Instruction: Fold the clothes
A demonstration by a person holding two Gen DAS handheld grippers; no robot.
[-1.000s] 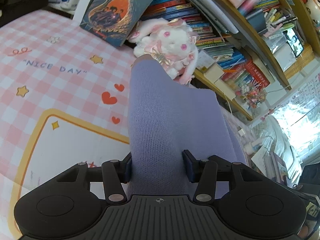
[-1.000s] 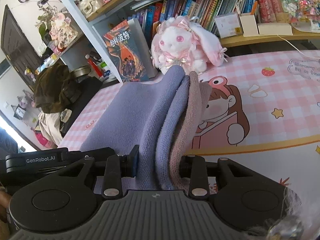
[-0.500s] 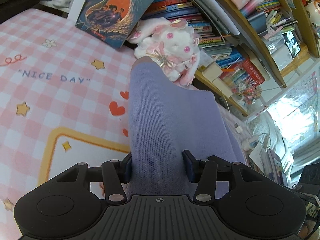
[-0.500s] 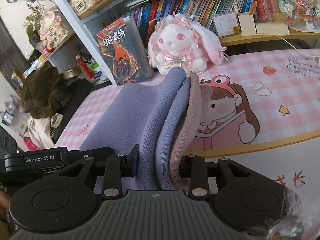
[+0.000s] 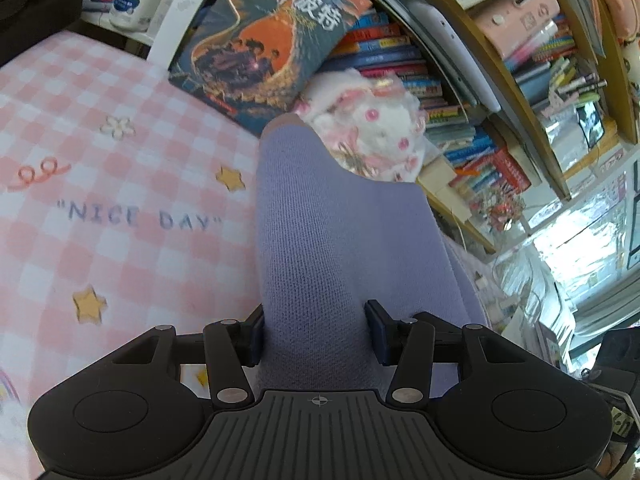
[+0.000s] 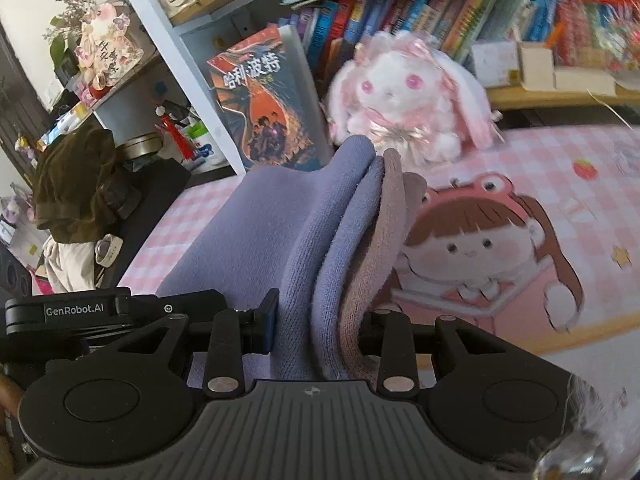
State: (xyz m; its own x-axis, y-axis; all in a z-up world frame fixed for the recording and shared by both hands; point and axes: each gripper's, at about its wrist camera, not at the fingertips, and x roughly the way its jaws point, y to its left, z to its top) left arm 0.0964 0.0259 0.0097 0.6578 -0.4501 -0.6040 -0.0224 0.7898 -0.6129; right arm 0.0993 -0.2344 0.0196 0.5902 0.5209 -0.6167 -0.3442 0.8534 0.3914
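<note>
Both grippers clench the lavender knitted garment [image 5: 332,248] at centre frame, the left gripper [image 5: 314,332] on a thick fold, the right gripper [image 6: 316,330] on bunched layers; it hangs stretched above the pink checked mat [image 5: 100,208]; seemingly mid-carry, it needs lowering flat next.

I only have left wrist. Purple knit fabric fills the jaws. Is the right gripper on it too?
Observer: Yes, the right gripper is shut on the same lavender knit garment.
Operator: Single layer there?
Observer: No, several bunched folds, with a mauve-brown inner face on its right side.
Operator: What's printed on the mat past that end?
Observer: A cartoon girl in a pink frog hood on the pink checked mat.
</note>
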